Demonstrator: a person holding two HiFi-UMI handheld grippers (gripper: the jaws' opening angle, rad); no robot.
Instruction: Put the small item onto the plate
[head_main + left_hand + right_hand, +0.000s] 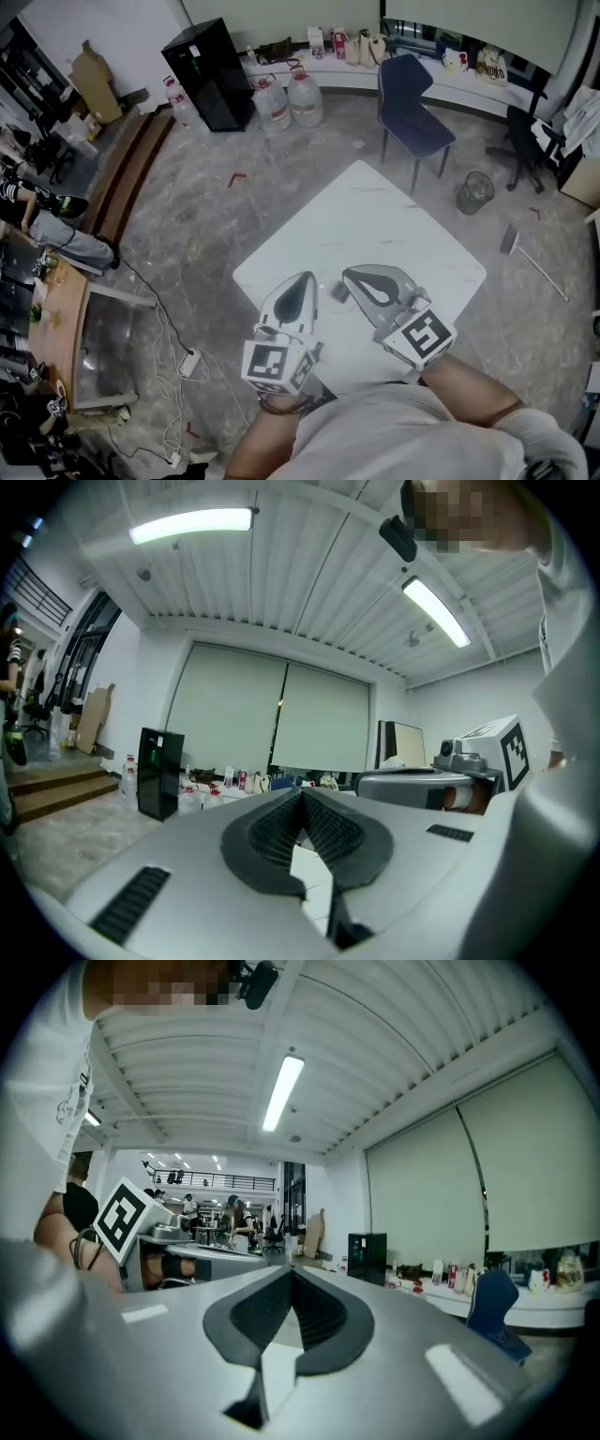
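Over the white table (375, 225), left gripper (302, 279) and right gripper (349, 275) have jaws closed, empty.

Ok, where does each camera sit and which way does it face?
Head view: on the head, looking down at the table; forearms, left gripper, right gripper show.
Left gripper view: rides that gripper, tilted up at blinds; right gripper at right.
Right gripper view: rides that gripper, tilted up at ceiling; left gripper at left.
All share the black cabinet.
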